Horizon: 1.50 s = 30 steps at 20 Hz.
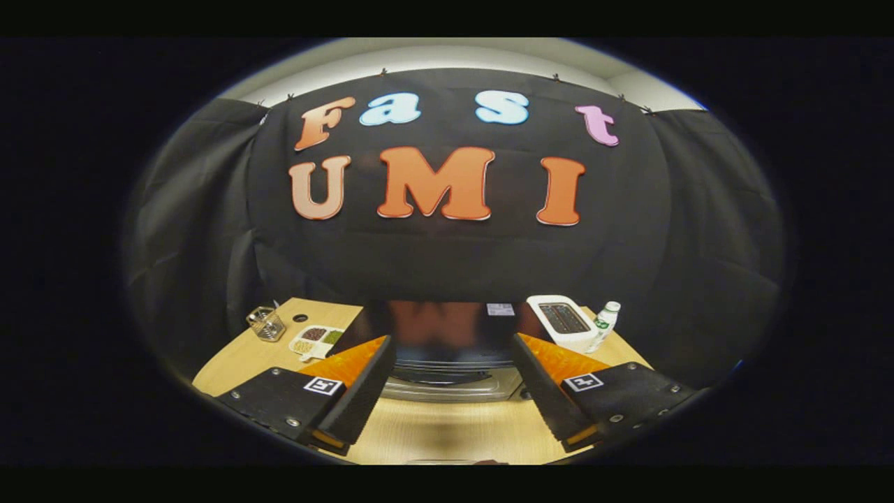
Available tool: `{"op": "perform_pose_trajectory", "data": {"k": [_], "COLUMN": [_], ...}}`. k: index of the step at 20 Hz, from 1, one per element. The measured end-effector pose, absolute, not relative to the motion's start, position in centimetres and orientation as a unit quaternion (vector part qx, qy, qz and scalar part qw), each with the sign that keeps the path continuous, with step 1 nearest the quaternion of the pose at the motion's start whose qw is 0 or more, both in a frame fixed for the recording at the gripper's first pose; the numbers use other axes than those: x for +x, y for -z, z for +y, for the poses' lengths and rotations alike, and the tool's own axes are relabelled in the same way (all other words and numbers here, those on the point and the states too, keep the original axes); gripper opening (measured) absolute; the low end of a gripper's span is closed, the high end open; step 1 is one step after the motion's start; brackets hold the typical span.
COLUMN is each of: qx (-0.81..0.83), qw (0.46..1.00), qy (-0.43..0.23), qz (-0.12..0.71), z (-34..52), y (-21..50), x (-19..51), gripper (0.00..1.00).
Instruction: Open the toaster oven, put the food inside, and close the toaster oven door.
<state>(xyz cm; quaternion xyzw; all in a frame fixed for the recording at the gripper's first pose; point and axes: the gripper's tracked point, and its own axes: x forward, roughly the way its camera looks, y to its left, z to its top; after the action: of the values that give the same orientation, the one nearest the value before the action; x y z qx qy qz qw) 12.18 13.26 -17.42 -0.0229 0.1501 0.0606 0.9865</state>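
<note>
Tongs: the tongs [450, 381] stand wide apart, gripping nothing, both fingers [356, 391] angled down over the bench [447, 426]
Toaster oven: the toaster oven [447, 342] sits on the bench just ahead of the fingers and between them; dark glossy front with a reflection in it, silver handle or lower edge nearest the tongs; door appears shut, though the close angle leaves this uncertain
Food: a white divided tray [316, 341] with brown and green contents lies on the bench beyond the left finger, beside the oven's left side
Glass container: a clear glass container [266, 323] stands further left of the tray, near the bench's far corner
White appliance: a white appliance [564, 321] with a dark top panel stands beyond the right finger, beside the oven's right side
Bottle: a small bottle [605, 323] with a white cap and green label stands just beside the white appliance
Bench surface: light wood
</note>
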Motion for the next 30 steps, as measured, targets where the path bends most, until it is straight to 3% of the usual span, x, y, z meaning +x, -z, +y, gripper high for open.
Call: {"op": "perform_pose_trajectory", "data": {"k": [6, 16, 30], "qx": [-0.036, -0.003, -0.005], "qw": [0.973, 0.972, 0.966], "qy": [-0.056, -0.050, -0.049], "qz": [0.219, 0.230, 0.253], "z": [14.0, 15.5, 14.7], "y": [24.4, 26.3, 27.6], "x": [15.9, 16.7, 10.8], "gripper": [1.00, 1.00, 1.00]}}
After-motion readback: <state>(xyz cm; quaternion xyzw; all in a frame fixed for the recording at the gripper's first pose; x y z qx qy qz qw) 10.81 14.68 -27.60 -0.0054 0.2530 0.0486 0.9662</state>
